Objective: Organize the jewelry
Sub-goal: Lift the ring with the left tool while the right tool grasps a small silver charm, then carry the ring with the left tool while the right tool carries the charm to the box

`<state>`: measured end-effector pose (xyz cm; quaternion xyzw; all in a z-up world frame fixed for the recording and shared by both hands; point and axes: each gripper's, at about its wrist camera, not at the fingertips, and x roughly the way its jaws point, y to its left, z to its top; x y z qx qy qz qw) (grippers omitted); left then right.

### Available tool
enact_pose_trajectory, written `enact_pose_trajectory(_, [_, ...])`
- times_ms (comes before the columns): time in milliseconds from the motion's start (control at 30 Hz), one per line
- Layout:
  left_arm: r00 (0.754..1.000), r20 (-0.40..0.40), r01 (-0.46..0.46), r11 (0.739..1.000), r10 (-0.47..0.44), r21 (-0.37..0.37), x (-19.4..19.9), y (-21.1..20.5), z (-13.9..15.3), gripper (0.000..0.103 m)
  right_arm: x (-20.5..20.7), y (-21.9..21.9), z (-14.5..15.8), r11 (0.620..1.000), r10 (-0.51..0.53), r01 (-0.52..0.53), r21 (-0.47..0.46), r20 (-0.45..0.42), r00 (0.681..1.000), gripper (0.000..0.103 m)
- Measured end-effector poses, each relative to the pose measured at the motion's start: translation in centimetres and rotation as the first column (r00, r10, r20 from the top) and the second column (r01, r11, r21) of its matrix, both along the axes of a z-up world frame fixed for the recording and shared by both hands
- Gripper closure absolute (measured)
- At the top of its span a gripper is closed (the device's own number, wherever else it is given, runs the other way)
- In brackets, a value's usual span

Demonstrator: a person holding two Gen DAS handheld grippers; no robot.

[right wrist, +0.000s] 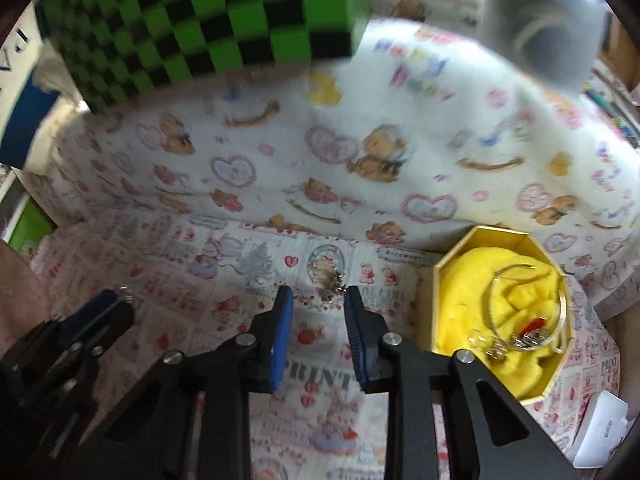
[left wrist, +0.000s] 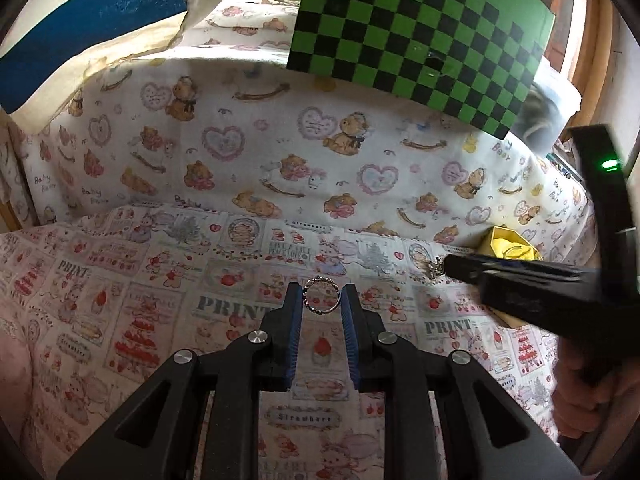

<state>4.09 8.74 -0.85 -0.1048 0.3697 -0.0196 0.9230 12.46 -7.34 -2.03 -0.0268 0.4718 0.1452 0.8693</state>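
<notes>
Jewelry appears in three places. A small beaded ring [left wrist: 322, 295] is clamped upright between the narrowly set jaws of the left gripper [left wrist: 322, 300], raised above the printed cloth [left wrist: 160, 280]. A tangled metal trinket [right wrist: 333, 285] sits at the tips of the right gripper [right wrist: 316, 294]; motion blur leaves its form unclear, and whether the pads touch it cannot be told. In the right wrist view those jaws stand a little apart. From the left wrist view, the same trinket hangs at the right gripper's tip, just clear of the cloth. An octagonal yellow box [right wrist: 460, 248] lined with yellow fabric lies just right of that gripper, holding thin bangles [right wrist: 520, 300] and small silver pieces too blurred to identify. A green-and-black checkered board [left wrist: 420, 32] leans behind, cut off at the top.
</notes>
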Motion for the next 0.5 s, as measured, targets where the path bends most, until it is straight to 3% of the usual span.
enact_pose_trajectory(333, [1.0,0.006,-0.005,1.0,0.005,-0.012,-0.4,0.1,0.6,0.084,2.4,2.3,-2.2,0.988,-0.017,0.017,-0.156,0.005,1.0,0.089])
enact_pose_trajectory(500, [1.0,0.007,-0.011,1.0,0.011,-0.015,-0.7,0.1,0.8,0.084,2.1,3.1,-2.3,0.989,-0.013,0.014,-0.15,0.002,1.0,0.094])
